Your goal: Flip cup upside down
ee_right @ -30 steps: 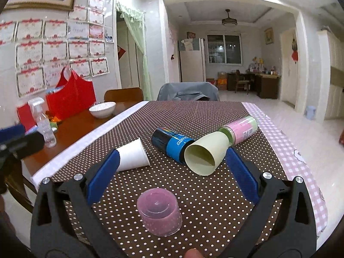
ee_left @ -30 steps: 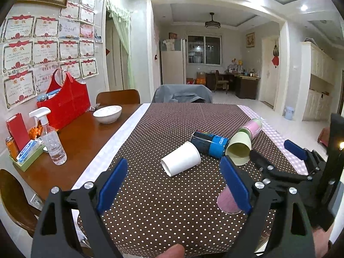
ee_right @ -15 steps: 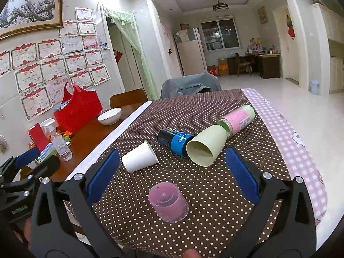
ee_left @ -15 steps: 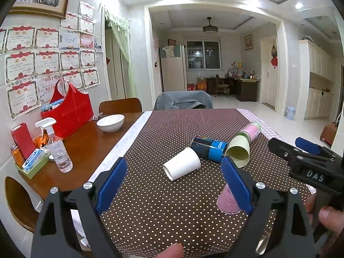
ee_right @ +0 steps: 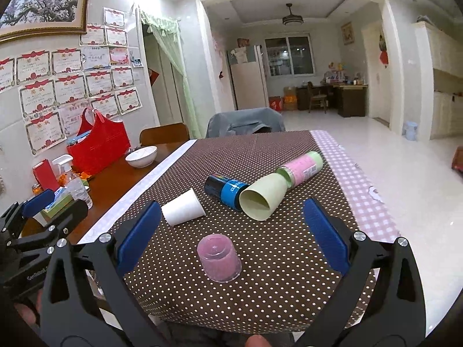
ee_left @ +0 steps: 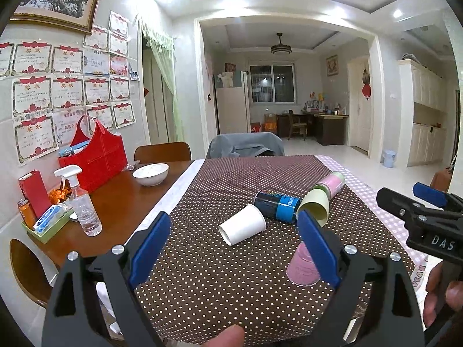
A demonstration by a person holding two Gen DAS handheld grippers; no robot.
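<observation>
A pink translucent cup (ee_right: pixel 219 260) stands upside down on the dotted brown tablecloth (ee_right: pixel 289 274) near the front edge; in the left wrist view (ee_left: pixel 302 269) my left finger partly hides it. A white paper cup (ee_right: pixel 183 208) (ee_left: pixel 242 228) and a pale green cup (ee_right: pixel 262 199) (ee_left: pixel 314 206) lie on their sides behind it. My left gripper (ee_left: pixel 231 245) is open and empty above the front of the table. My right gripper (ee_right: pixel 231 240) is open and empty, held back above the pink cup.
A dark blue can (ee_right: pixel 225 190) and a pink-green can (ee_right: pixel 301 167) lie by the green cup. On the wooden table part at left stand a white bowl (ee_left: pixel 150 173), a spray bottle (ee_left: pixel 84 211), a red bag (ee_left: pixel 95 156) and a green tray (ee_left: pixel 46 225). Chairs stand at the far end.
Both grippers have lifted and pulled back from the table, so the cups look smaller and lower. The cups and cans have not moved. Both grippers stay open.
</observation>
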